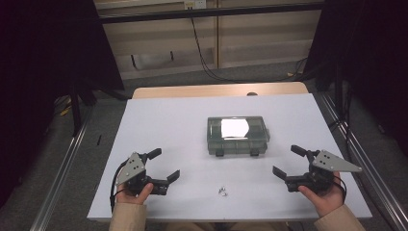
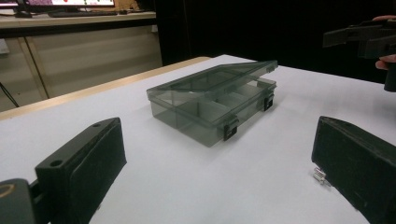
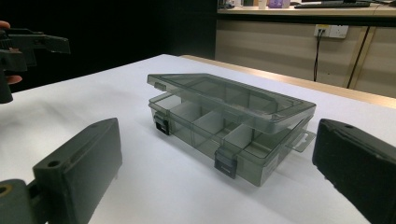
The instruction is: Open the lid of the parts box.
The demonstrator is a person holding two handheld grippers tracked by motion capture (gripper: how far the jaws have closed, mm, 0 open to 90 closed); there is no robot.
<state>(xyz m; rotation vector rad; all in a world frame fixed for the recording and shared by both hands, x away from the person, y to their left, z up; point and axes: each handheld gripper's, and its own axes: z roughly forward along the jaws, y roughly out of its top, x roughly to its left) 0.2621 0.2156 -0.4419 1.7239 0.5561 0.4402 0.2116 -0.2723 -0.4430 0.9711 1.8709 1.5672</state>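
Left hand-held gripper and right hand-held gripper both wide, empty, resting low on bench. Compartment box ahead between them, lid ajar, probably ready for loading; small screws nearer, between grippers

Translucent smoky-grey plastic box, glossy, with opaque dark latches. Matt white table surface, smooth, wood-look edge beyond. Small shiny metal parts between grippers.
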